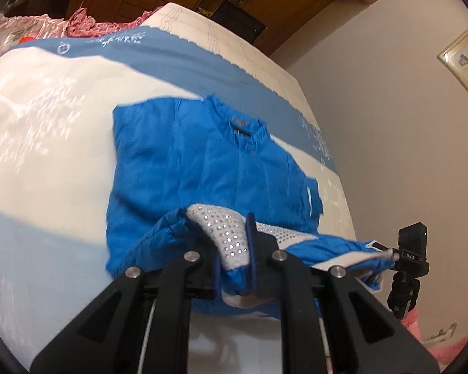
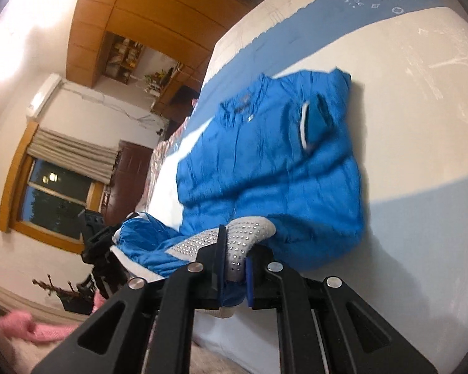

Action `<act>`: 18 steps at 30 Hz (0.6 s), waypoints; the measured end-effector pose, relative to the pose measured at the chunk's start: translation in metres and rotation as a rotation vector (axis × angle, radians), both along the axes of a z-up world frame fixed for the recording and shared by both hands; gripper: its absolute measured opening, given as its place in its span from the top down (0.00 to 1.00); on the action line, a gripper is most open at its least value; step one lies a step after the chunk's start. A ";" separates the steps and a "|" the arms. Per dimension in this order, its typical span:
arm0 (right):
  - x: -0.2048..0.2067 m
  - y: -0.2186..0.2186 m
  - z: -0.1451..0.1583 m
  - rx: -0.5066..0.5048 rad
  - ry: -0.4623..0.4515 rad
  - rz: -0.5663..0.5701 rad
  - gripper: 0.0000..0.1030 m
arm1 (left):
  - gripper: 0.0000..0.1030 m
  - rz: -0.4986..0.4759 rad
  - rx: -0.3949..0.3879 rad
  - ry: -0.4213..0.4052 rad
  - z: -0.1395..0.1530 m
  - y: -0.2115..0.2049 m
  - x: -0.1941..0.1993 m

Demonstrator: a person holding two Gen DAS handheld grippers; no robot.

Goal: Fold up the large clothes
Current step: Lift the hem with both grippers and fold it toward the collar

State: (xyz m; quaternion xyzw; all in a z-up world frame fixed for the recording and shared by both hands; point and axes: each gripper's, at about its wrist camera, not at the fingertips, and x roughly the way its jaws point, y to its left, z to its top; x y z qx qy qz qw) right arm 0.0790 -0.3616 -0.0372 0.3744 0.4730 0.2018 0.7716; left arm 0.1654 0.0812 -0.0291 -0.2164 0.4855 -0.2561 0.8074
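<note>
My left gripper [image 1: 235, 249] is clamped on the studded white hem band [image 1: 226, 233] of the blue jacket [image 1: 202, 162], whose crinkled body lies on the smooth white-and-blue bedspread [image 1: 46, 124]. My right gripper [image 2: 235, 261] pinches the same sparkly band further along, fabric bunched between blue pads [image 2: 249, 277].

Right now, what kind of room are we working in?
Most likely a home bedroom. The blue jacket lies on a bed with a blue-and-white printed cover, wooden wardrobes line the far wall, and a curtained window sits below an air conditioner.
</note>
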 end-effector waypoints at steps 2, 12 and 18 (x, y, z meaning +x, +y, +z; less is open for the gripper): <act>0.017 -0.007 0.002 -0.011 0.006 -0.006 0.91 | 0.89 0.004 -0.001 -0.003 -0.002 -0.005 0.022; 0.124 -0.030 -0.012 0.036 0.044 -0.036 0.91 | 0.88 0.043 0.023 0.017 -0.018 -0.030 0.132; 0.184 -0.044 -0.043 0.047 0.104 -0.067 0.91 | 0.88 0.095 0.107 0.081 -0.054 -0.037 0.187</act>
